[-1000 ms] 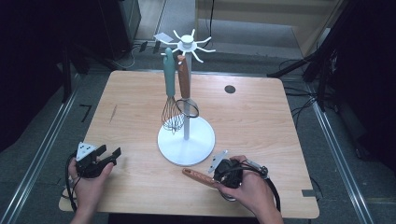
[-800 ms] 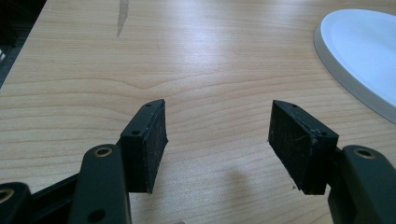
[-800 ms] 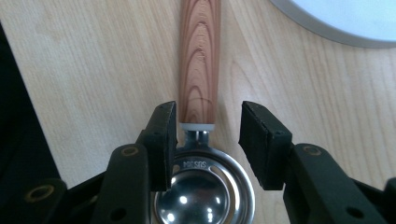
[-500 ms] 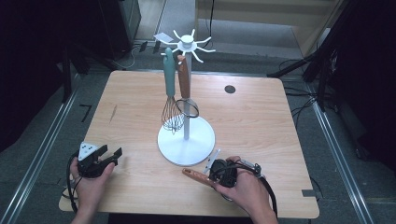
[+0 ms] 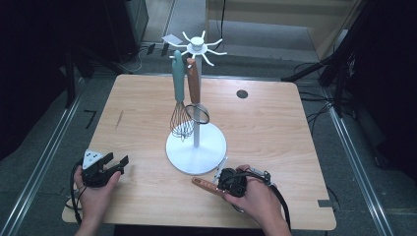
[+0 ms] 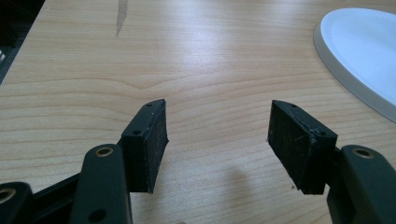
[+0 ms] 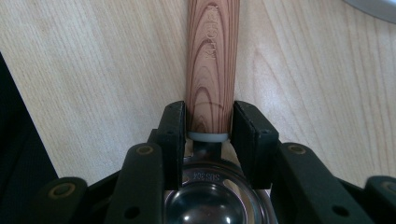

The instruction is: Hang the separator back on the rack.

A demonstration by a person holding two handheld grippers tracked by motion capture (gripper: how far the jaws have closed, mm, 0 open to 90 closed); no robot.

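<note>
Right gripper [image 7: 208, 135]: jaws just closing, pads clamped on wooden-handled steel scoop [image 7: 212, 65], lying on table [image 5: 275, 128] at 5 o'clock of white rack base [image 5: 196, 147]. Left gripper [image 6: 217, 135]: jaws apart, empty, at 8 o'clock.

A white stand [image 5: 196, 147] mid-table [image 5: 275, 132], a teal whisk [image 5: 180, 103] and a wood-handled tool [image 5: 194, 88] hanging from it

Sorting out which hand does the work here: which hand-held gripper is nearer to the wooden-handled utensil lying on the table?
Right. The right hand-held gripper has its pads on the wooden-handled utensil, jaws just closing. The left hand-held gripper sits open near the table's left front edge, apart from it.
</note>
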